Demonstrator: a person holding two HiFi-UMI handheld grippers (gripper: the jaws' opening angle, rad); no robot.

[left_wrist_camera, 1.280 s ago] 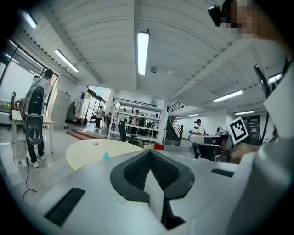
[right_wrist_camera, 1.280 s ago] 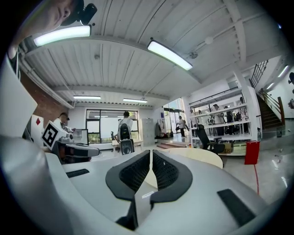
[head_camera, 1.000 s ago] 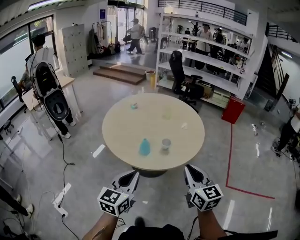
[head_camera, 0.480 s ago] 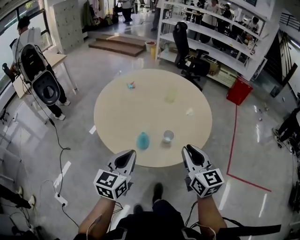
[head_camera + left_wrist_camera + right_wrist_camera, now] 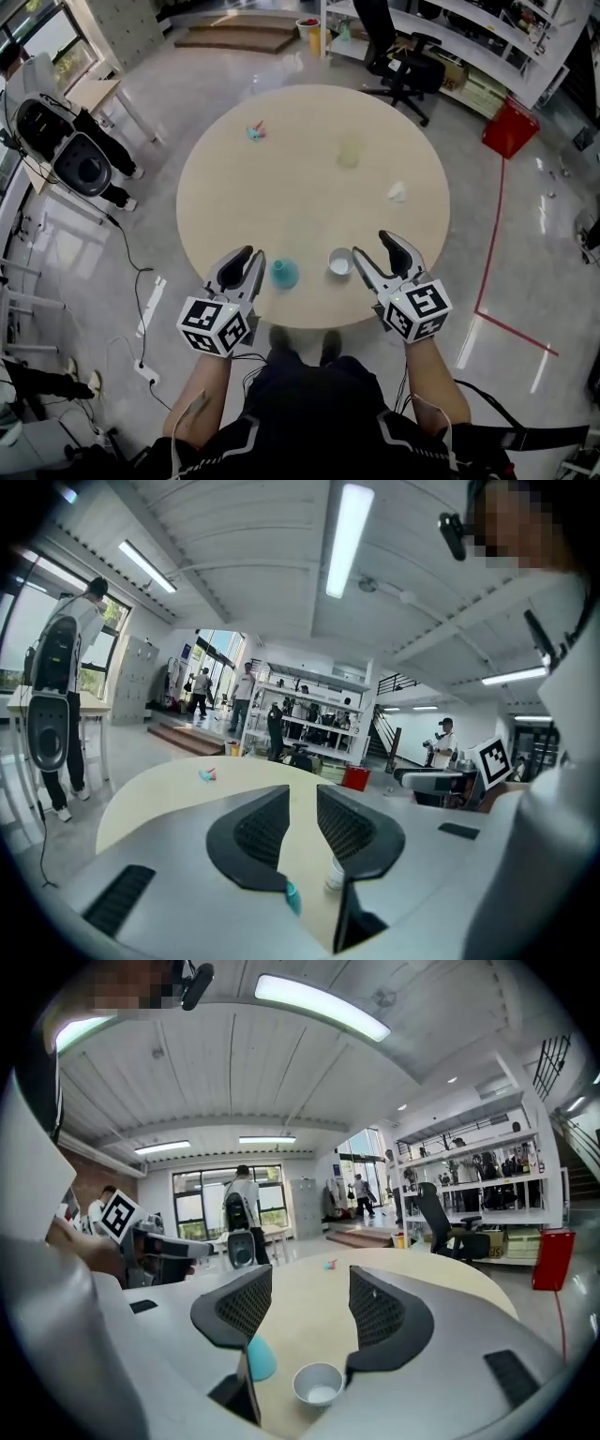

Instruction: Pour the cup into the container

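Both grippers have come forward since a second ago, from out over the floor to the near edge of the round table [image 5: 309, 178], and we now look down on it more steeply. Our right gripper [image 5: 372, 246] had its jaws together then. They have just been opening and now stand spread, with nothing pinched between them.

The white cup [image 5: 318, 1384] stands upright on the table, below and just ahead of that gap and nearer the right-hand jaw. No pad touches it. From the head view the cup [image 5: 340, 262] shows just beside the tip of the inner jaw. The teal container [image 5: 261, 1358] sits just outside the left-hand jaw of the same gripper, partly hidden behind it, close to the cup but apart from it.

Our left gripper [image 5: 248, 258] holds its jaws a narrow slit apart, with only bare table showing through. Low ahead of them, the container [image 5: 293, 897] peeks out under the left-hand jaw. The cup [image 5: 335, 874] peeks out under the right-hand one.

Well beyond both pairs of jaws, on the far half of the table, lie a small teal and pink thing [image 5: 255, 130], a pale yellow-green thing [image 5: 350, 152] and a white scrap [image 5: 397, 192].
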